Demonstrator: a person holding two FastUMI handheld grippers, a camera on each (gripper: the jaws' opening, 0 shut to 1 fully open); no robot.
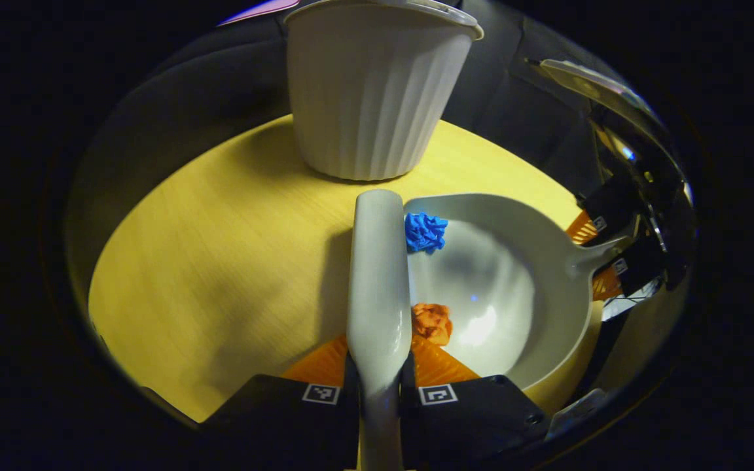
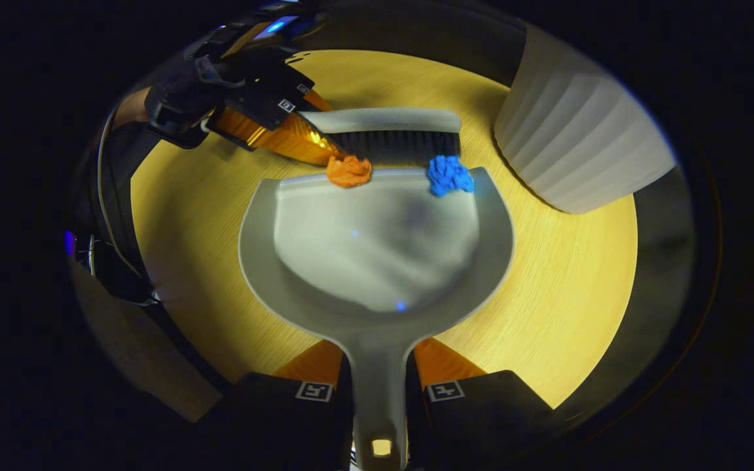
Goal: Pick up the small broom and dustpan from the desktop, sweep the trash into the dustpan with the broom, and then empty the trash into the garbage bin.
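The left tool (image 1: 378,386) clamps the broom (image 1: 377,275); the right tool (image 2: 377,392) clamps the dustpan (image 2: 377,261) handle. Orange scrap (image 2: 348,171) and blue scrap (image 2: 449,174) sit at the pan's lip, just ahead of the bristles; best keep the lip flat on the bench (image 2: 187,216) and sweep evenly inward.

The left gripper (image 1: 377,386) is closed, both fingers pressing on the handle of the small white plastic broom (image 1: 377,275), which runs straight ahead between them. The right gripper (image 2: 377,392) is likewise clamped, its fingers on either side of the stem of the pale grey plastic dustpan (image 2: 377,261). In the right gripper view, the left gripper (image 2: 311,140) sits ahead and to the left, angled inward.
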